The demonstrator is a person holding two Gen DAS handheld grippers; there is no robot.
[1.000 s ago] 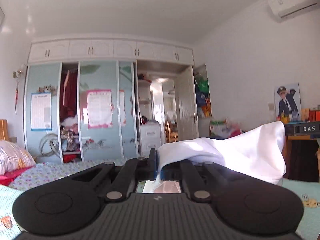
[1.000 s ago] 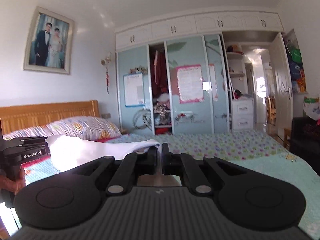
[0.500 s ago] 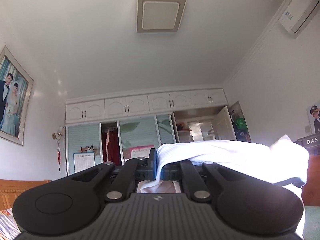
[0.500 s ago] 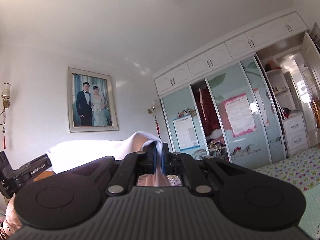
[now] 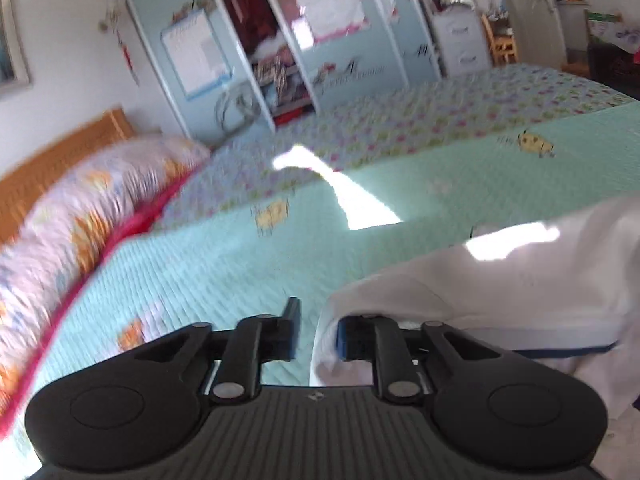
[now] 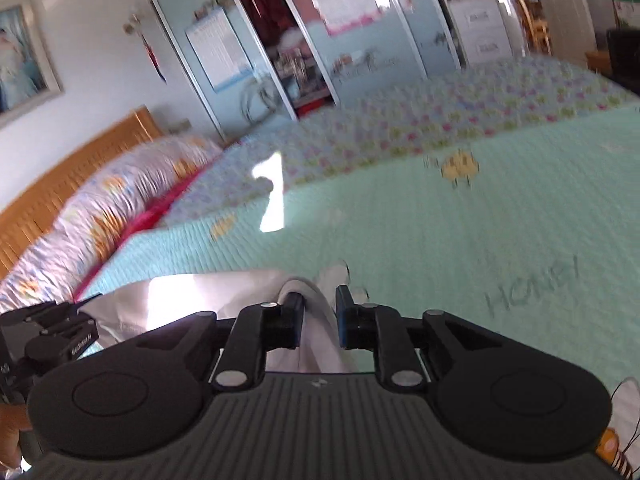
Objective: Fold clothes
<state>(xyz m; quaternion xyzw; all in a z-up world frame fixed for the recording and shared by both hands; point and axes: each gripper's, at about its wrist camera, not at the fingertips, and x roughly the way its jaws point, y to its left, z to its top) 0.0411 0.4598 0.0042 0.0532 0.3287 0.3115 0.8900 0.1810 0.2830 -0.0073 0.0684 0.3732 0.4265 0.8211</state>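
Note:
A white garment (image 5: 520,280) with a dark blue hem lies on the mint-green quilt (image 5: 224,264) to the right of my left gripper (image 5: 318,332). The left gripper's jaws are opening. The garment's edge hangs over the right finger, with no pad pressing on it. In the right wrist view the same garment (image 6: 200,292) spreads out to the left. A loose strip of it runs between the parted fingers of my right gripper (image 6: 318,316), whose jaws are also opening. The left gripper's body (image 6: 48,340) shows at the lower left, held by a hand (image 6: 12,420).
A flowered pillow (image 5: 80,216) and a wooden headboard (image 5: 52,160) lie to the left. A floral bedspread (image 5: 420,120) covers the far half of the bed. Behind it stands a wardrobe with sliding doors (image 5: 320,28). Bright sun patches fall on the quilt.
Both grippers swung down from pointing at the ceiling and wall to pointing at the bed. Their jaws, shut on the white garment before, have parted, and the garment now rests on the quilt.

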